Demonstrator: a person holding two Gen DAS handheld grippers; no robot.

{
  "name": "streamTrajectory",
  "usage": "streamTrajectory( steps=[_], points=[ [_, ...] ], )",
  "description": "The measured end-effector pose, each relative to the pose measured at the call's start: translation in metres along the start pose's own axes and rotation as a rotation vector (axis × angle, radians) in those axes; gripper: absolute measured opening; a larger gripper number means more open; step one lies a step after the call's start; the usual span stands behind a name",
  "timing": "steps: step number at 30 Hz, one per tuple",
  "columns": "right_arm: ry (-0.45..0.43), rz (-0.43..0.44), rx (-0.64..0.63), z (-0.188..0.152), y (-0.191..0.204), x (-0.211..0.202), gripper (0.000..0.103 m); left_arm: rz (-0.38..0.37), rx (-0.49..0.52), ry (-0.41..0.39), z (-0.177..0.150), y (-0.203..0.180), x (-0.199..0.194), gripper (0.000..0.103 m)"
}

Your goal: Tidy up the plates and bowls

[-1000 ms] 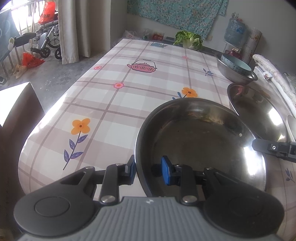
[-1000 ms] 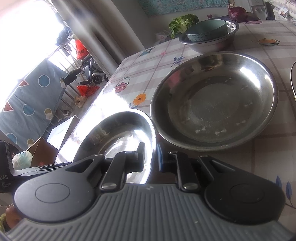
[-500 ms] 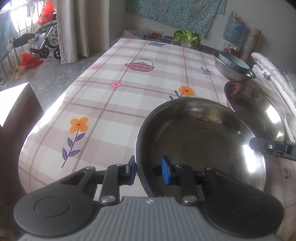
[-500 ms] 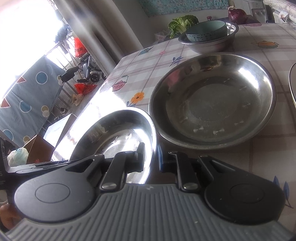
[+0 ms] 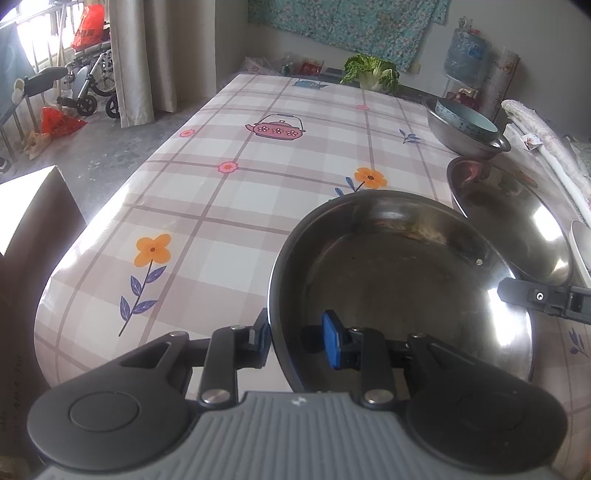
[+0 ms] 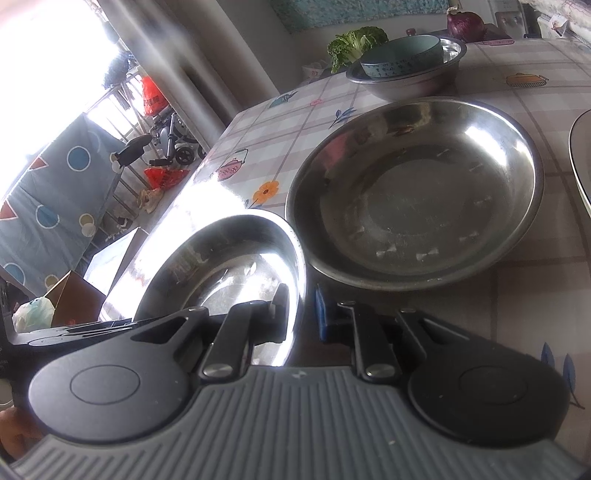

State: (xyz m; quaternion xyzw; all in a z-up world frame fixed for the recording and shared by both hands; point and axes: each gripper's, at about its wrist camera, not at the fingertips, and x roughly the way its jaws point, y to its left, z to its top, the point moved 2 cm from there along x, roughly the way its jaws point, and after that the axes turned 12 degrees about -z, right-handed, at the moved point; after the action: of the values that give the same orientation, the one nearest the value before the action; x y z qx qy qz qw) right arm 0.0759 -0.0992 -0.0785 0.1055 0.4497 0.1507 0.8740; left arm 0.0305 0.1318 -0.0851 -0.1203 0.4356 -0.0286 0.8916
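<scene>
A steel plate is held between both grippers, lifted off the table. My left gripper is shut on its near rim, one pad outside, one inside. My right gripper is shut on the opposite rim of the same steel plate; its finger shows in the left wrist view. A second, larger steel plate lies on the table just beyond, also seen in the left wrist view. At the back a steel bowl holds a teal ceramic bowl.
The table has a checked flowered cloth. A white dish rim shows at the right edge. Cabbage and a red onion lie at the far end. A cardboard box stands left of the table.
The held plate has risen and tilted slightly with both grippers; the table and the second plate have shifted a little lower in the views.
</scene>
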Motion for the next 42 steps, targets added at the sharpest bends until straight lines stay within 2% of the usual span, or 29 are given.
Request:
streamTrajectory(
  steps=[42],
  points=[
    [-0.046,-0.034,-0.079,0.001,0.015,-0.011,0.014,-0.008,-0.021,-0.03,-0.001,0.001,-0.008,0.03]
  ],
)
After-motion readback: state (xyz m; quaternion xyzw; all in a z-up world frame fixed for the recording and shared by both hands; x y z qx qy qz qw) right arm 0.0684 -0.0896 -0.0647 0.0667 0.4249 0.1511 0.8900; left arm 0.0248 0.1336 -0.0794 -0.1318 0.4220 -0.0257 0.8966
